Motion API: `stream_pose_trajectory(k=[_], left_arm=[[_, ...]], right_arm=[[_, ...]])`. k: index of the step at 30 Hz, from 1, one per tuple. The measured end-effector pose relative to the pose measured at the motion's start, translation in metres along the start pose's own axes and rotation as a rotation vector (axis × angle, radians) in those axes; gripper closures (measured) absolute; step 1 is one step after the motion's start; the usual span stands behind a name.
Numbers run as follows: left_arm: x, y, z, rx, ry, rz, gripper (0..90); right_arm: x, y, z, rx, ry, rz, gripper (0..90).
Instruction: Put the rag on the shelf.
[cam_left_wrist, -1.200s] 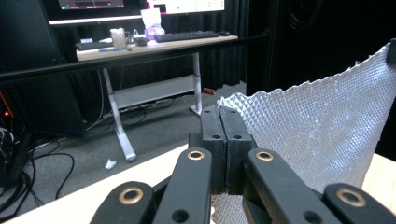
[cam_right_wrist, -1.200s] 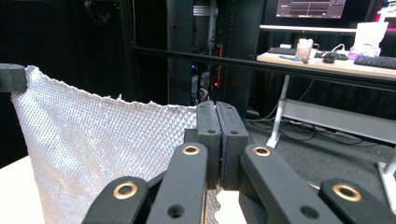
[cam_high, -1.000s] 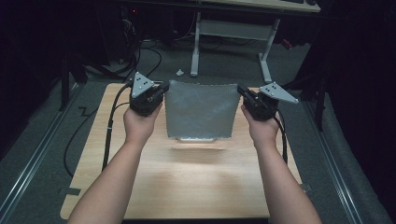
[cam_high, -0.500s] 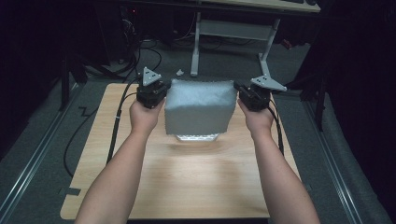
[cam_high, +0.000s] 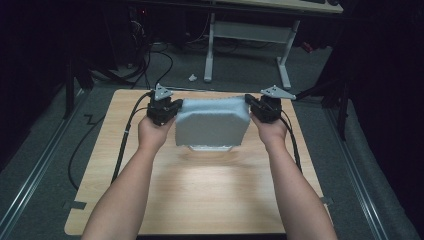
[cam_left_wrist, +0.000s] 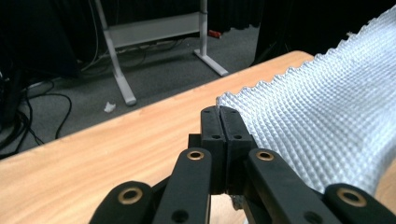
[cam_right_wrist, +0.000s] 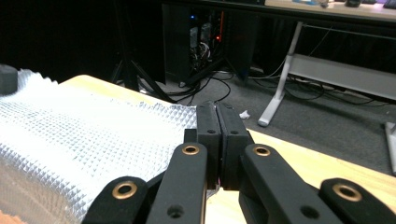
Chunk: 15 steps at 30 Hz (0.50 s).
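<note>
A silver, quilted foil sheet (cam_high: 212, 122) hangs between my two grippers over the far half of the wooden table (cam_high: 200, 190). My left gripper (cam_high: 171, 107) is shut on its upper left corner. My right gripper (cam_high: 251, 106) is shut on its upper right corner. The sheet's lower edge hangs just above the tabletop or on it. In the left gripper view the jaws (cam_left_wrist: 219, 111) meet flat, with the sheet (cam_left_wrist: 327, 116) spreading off to the right. In the right gripper view the jaws (cam_right_wrist: 216, 106) are pressed together and the sheet (cam_right_wrist: 84, 135) stretches left.
Black cables (cam_high: 125, 145) trail from the left gripper over the table's left edge. Behind the table stand a white desk frame (cam_high: 210, 50) and tangled cables (cam_high: 150, 55) on grey carpet. A white paper scrap (cam_high: 192, 77) lies on the floor.
Both hands have moved away from the person and lower, carrying the sheet with them. The sheet's top edge now curves over and sits nearer the table's far edge.
</note>
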<state>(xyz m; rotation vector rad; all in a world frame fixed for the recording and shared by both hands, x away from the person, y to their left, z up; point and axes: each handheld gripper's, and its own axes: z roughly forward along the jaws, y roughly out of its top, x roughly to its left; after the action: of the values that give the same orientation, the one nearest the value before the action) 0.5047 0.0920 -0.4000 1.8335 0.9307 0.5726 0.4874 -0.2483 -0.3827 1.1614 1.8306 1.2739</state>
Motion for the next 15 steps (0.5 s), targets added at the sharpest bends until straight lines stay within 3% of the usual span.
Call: stream_pose_trajectory(k=[15], left_arm=[[-0.007, -0.030, 0.002, 0.039, -0.069, -0.024, 89.3]], right_arm=[[0.003, -0.029, 0.002, 0.037, 0.020, 0.030, 90.0]])
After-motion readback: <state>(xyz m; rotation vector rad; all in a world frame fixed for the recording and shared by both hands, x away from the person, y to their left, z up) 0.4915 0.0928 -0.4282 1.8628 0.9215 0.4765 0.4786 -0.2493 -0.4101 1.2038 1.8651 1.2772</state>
